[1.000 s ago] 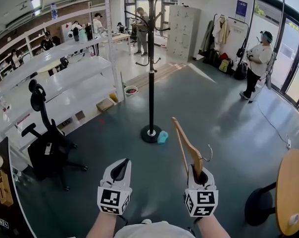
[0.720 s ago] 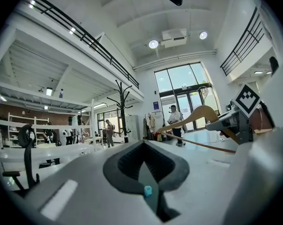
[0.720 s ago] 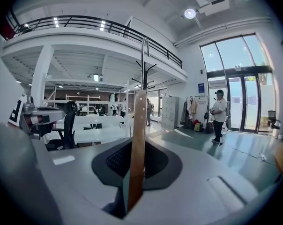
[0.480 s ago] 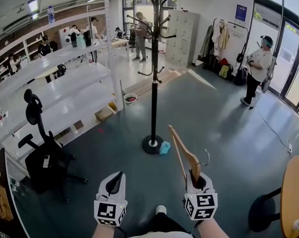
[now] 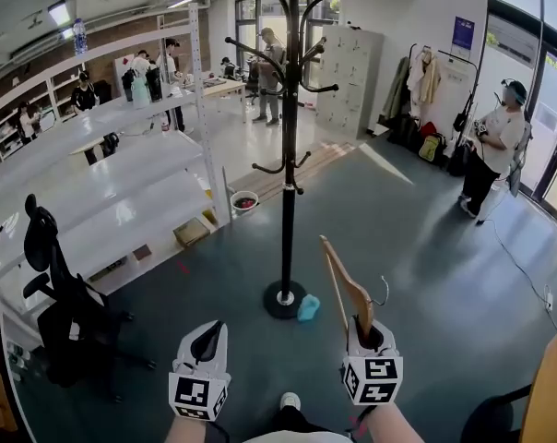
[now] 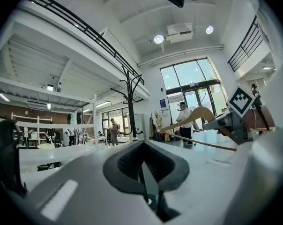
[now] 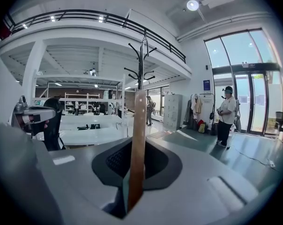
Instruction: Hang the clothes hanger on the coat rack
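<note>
**Hanger gripped on the right, coat rack at 12 o'clock**

Both forearms reach forward side by side at the bottom of the head view, with the grippers pointing toward 12 o'clock. The right gripper tips slightly downward. Its jaws are clamped on the wooden clothes hanger. The hanger rises out of them and leans toward 11 o'clock, and its wire hook curls out just beside the grip. The right gripper view shows the wood running straight up between the jaws.

The left gripper is held level and carries nothing. Its jaws are drawn together, with only a thin slit between them.

The black coat rack stands on its round base at 12 o'clock, well apart from the hanger. A small blue object lies against the base.

The floor is smooth grey-green. A black office chair is at 9 o'clock, with long white shelving behind it at 10 o'clock. A person stands by the glass doors at 2 o'clock. The edge of a round wooden table shows at 4 o'clock.
</note>
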A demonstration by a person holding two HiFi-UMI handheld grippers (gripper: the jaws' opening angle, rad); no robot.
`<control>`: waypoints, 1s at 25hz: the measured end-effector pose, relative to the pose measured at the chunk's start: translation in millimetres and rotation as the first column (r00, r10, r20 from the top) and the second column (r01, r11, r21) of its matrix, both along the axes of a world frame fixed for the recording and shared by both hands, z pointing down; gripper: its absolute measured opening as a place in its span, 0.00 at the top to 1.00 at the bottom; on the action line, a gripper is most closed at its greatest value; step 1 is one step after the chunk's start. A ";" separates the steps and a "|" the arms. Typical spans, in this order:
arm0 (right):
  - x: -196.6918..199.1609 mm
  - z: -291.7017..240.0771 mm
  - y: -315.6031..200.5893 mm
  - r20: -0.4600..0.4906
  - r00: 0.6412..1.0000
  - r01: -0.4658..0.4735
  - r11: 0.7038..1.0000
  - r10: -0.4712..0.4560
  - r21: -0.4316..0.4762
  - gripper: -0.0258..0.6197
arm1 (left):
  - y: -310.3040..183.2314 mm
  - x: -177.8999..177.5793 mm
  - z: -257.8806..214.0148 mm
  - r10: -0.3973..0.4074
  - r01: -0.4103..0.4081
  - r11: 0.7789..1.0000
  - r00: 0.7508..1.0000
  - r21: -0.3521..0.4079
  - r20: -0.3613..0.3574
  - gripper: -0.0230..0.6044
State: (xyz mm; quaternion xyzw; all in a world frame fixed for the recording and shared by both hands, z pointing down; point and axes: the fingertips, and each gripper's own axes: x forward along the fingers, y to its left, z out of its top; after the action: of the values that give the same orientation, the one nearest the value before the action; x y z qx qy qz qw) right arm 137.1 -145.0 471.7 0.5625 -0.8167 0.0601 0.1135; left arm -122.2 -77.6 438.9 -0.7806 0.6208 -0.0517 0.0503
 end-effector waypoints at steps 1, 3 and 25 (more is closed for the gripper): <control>-0.1 -2.6 -18.7 0.001 1.000 0.001 1.000 -0.001 0.005 0.87 | -18.4 -0.7 -3.0 -0.001 0.001 1.000 1.000 0.008 -0.001 0.96; 0.3 -6.5 -54.1 0.005 1.000 -0.002 1.000 0.002 0.016 0.87 | -53.2 -2.5 -7.9 -0.005 0.005 1.000 1.000 0.022 -0.005 0.96; -57.6 -67.2 -336.0 -0.039 0.992 -0.113 0.991 0.116 0.072 0.87 | -335.0 -54.0 -40.7 0.179 -0.182 0.979 0.983 0.087 0.045 0.96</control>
State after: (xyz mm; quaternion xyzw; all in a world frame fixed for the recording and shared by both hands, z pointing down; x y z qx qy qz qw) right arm 79.4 -480.9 404.5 0.6133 -0.7820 0.0256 0.1079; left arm -176.1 -412.6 398.2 -0.8296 0.5480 -0.0329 0.1016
